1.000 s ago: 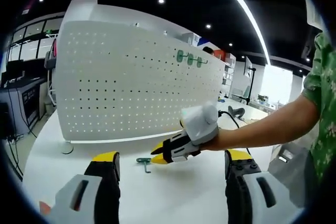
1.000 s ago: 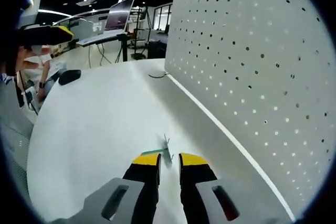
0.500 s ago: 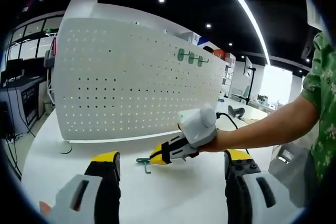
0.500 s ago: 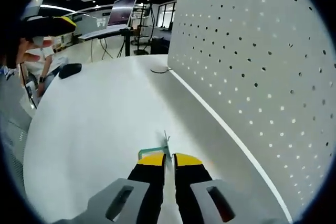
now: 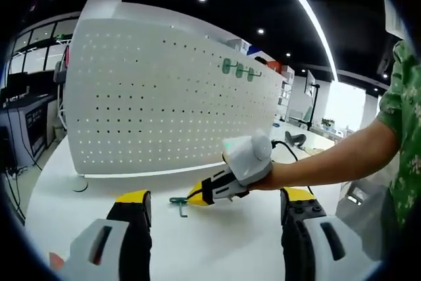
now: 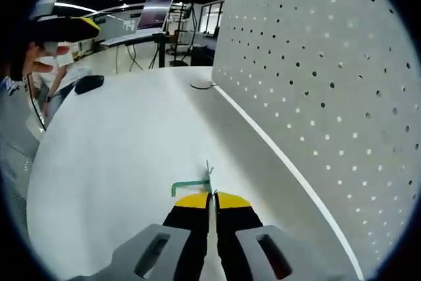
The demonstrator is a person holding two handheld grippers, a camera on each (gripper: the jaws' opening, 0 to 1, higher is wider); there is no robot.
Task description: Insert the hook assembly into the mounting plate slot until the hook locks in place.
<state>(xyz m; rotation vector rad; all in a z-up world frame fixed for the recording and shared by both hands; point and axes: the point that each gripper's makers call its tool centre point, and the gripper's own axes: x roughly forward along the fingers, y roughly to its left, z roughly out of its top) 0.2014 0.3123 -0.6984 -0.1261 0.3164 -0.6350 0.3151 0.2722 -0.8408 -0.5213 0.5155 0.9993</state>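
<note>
Jaws of the right gripper [image 6: 212,201] are pressed together on the end of a small green hook [image 6: 192,185] that lies on the white counter [image 6: 118,149]. The hook's bent end sticks out just past the yellow tips, to the left in the right gripper view.

In the left gripper view, the left gripper [image 5: 216,201] has its jaws spread wide apart, with nothing between them. It hangs over the counter [image 5: 217,241], a little way back. Just beyond it, the right gripper [image 5: 197,195] comes in from the right, held by a person's hand with a bare arm [image 5: 329,162] and a green patterned sleeve [image 5: 402,103]. Its yellow tips touch the green hook [image 5: 179,202] on the counter.

Behind the hook stands the big white pegboard [image 5: 171,106], full of small holes. Three more green hooks [image 5: 238,72] hang near its top right side. A small black cable loop [image 5: 81,187] lies by the board's left foot.

Far back, dark desks stand under small round ceiling lights.
</note>
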